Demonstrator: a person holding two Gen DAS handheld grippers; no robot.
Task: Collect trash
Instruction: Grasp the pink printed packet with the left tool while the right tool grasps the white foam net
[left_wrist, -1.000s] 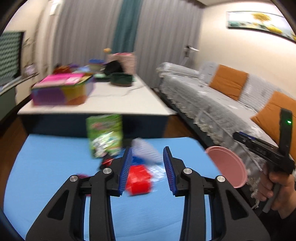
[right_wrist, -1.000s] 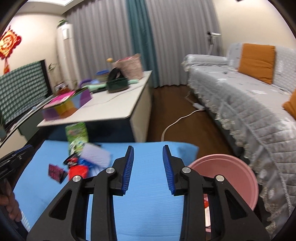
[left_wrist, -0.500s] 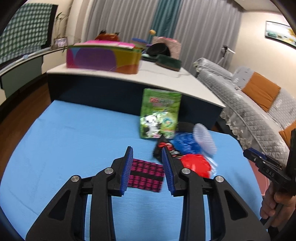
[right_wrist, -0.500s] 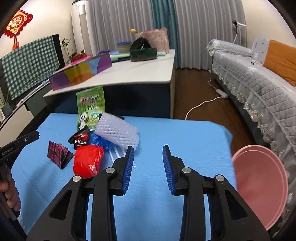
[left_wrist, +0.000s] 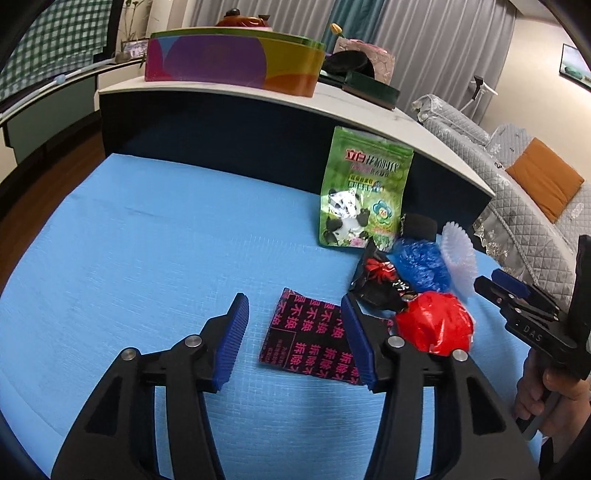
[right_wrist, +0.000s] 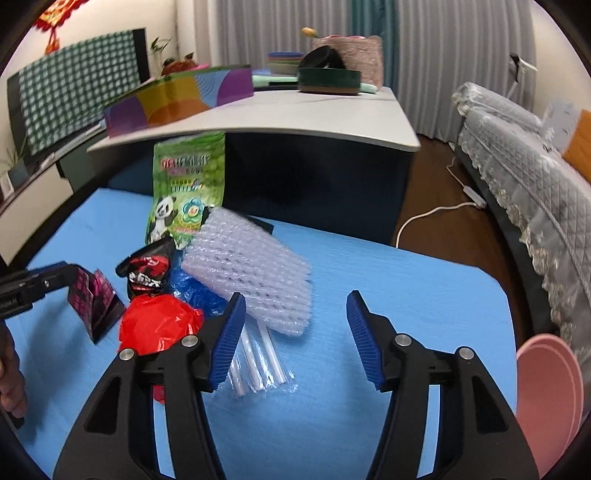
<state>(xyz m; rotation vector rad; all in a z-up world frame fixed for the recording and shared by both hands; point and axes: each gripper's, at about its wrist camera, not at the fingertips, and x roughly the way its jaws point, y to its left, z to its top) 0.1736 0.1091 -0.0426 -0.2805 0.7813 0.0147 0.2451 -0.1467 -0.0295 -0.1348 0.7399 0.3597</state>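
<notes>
Reaching for trash on blue mat (left_wrist: 140, 236). Left gripper (left_wrist: 295, 332) spreading, nothing pinched; black-and-pink wrapper (left_wrist: 314, 332) lying flat between the blue pads (left_wrist: 232, 339), not touched yet. Right gripper (right_wrist: 295, 332) also spreading, empty; white foam net (right_wrist: 251, 273) and clear straw packet (right_wrist: 258, 362) just ahead of its left pad, off-centre. Rest of pile bunched toward mat's far edge and right side in left view: green panda pouch (left_wrist: 362, 192) upright against dark table front, black snack bag (left_wrist: 380, 284), blue crumpled plastic (left_wrist: 421, 266), red crumpled plastic (left_wrist: 436, 325) touching wrapper's side. Pink bin (right_wrist: 546, 398) off mat's right edge. Best done: lower left until pads straddle wrapper's raised fold, close squarely, avoid snagging red plastic. Shift right toward foam net, centre before closing, mind thin straws slipping
</notes>
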